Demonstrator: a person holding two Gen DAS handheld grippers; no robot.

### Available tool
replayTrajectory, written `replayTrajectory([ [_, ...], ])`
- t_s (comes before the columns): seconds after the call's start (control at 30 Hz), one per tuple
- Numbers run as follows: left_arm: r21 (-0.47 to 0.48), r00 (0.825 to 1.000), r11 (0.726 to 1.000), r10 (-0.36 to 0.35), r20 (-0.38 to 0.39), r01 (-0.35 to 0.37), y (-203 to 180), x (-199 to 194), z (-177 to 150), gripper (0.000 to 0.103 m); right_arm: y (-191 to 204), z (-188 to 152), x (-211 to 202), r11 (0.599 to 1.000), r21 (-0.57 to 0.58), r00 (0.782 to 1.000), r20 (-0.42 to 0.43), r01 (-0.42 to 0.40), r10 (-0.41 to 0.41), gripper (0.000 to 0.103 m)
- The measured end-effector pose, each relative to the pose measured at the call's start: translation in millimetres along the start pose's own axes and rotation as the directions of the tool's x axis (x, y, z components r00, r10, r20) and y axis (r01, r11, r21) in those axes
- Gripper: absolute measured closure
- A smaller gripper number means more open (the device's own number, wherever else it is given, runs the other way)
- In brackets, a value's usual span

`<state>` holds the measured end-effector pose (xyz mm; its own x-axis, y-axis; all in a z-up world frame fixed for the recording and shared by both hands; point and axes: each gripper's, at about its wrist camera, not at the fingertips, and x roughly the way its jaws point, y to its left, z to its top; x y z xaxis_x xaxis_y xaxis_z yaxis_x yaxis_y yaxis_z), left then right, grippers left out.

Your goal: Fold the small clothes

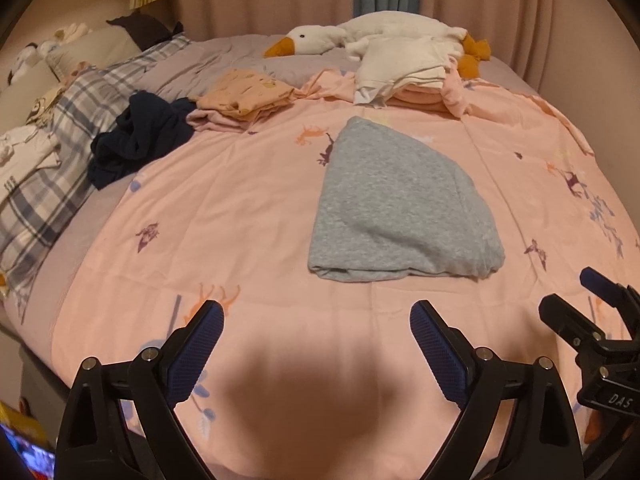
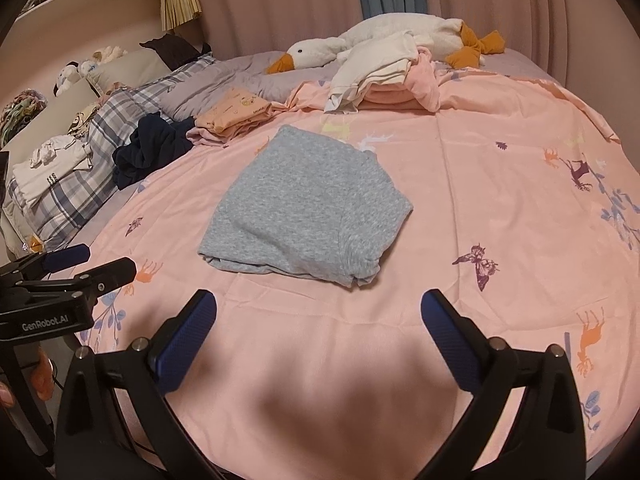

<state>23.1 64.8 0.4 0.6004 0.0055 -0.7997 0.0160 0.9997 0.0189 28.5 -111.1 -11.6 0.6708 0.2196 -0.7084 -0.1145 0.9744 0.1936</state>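
Observation:
A grey garment lies folded into a compact block on the pink printed quilt; it also shows in the right wrist view. My left gripper is open and empty, hovering over the quilt in front of the garment. My right gripper is open and empty too, just in front of the garment. The right gripper shows at the right edge of the left wrist view, and the left gripper at the left edge of the right wrist view.
A crumpled navy garment lies at the left. A folded peach stack and a cream-and-pink pile lie behind. A plush goose is at the back. Plaid pillows with white clothes lie left.

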Motion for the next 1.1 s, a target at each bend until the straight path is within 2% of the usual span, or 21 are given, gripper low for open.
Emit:
replayTrajectory([
  [0.1,-0.007,1.0,1.0,0.0,-0.008,0.0,0,-1,0,0.009,3,2,-4,1.0,-0.006,1.0,0.008,0.002,-0.002,0.0],
  [0.27,0.008,0.998,0.998,0.055,0.002,-0.055,-3,-3,0,0.009,6,2,-7,1.0,-0.006,1.0,0.012,-0.005,0.005,0.0],
  [1.1,0.016,0.999,0.999,0.032,-0.019,-0.032,-4,2,-2,0.009,4,-6,4,1.0,0.016,1.0,-0.024,-0.002,0.003,0.0],
])
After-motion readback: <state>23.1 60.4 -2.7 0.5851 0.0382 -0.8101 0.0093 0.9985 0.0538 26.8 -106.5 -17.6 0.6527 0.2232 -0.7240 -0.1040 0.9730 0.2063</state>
